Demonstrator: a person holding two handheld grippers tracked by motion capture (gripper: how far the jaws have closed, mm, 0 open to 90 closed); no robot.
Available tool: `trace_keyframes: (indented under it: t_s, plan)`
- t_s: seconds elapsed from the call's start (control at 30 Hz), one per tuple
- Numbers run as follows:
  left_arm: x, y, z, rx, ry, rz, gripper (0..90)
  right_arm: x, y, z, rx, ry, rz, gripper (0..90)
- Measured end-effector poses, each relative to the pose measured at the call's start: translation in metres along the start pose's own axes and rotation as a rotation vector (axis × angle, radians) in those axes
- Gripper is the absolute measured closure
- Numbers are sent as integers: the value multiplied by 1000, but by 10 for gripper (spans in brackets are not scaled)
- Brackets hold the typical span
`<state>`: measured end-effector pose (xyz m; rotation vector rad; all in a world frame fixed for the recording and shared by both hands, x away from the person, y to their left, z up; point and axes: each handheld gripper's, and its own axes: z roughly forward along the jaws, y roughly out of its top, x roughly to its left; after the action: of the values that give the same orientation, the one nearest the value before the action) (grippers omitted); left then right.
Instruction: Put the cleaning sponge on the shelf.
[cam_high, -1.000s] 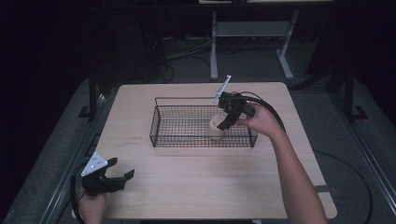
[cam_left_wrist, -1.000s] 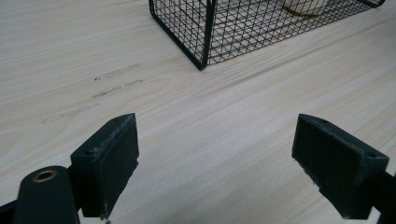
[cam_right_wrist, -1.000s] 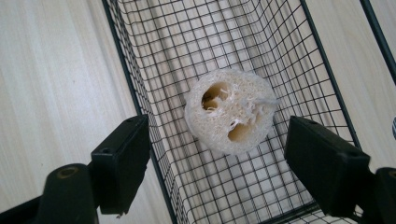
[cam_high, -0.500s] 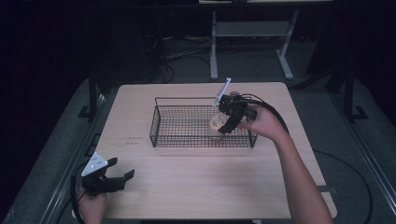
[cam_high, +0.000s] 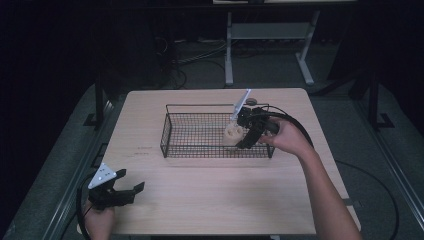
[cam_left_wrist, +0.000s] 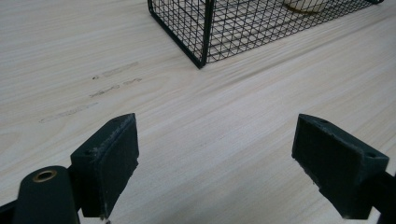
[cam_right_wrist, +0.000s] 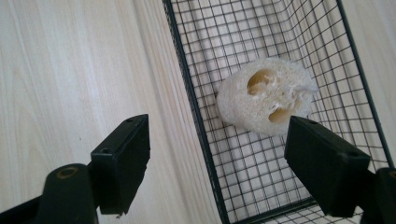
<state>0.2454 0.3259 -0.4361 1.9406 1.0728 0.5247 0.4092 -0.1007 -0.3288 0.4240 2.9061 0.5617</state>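
Loofah slice (cam_right_wrist: 266, 95) lies inside wire basket (cam_right_wrist: 196, 121), whose rim runs between the spread right claw (cam_right_wrist: 217, 163).

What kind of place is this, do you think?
Probably a lab or recording workspace, not a home: a bare wooden table in a dark room, loose cables on the floor, and a metal stand behind.

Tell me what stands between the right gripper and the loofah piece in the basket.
The wire basket's long side wall does: the right gripper is open and straddles it, one jaw outside over the table, the other inside beside the loofah piece. From above, nothing covers the loofah piece.
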Motion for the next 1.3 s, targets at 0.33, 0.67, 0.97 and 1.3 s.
trace_keyframes:
  t_s: [0.33, 0.67, 0.97, 1.3]
  plan:
    - [-1, 0, 1, 3, -2, 2, 138, 7, -6, 4, 6, 10, 2, 202]
    - [-1, 0, 1, 6, -2, 5, 138, 17, -13, 4, 3, 23, -8, 180]
    - [-1, 0, 1, 7, -3, 7, 138, 25, -20, 9, -3, 27, -8, 181]
    - [-1, 0, 1, 7, -2, 6, 138, 34, -27, 14, 22, 28, -26, 172]
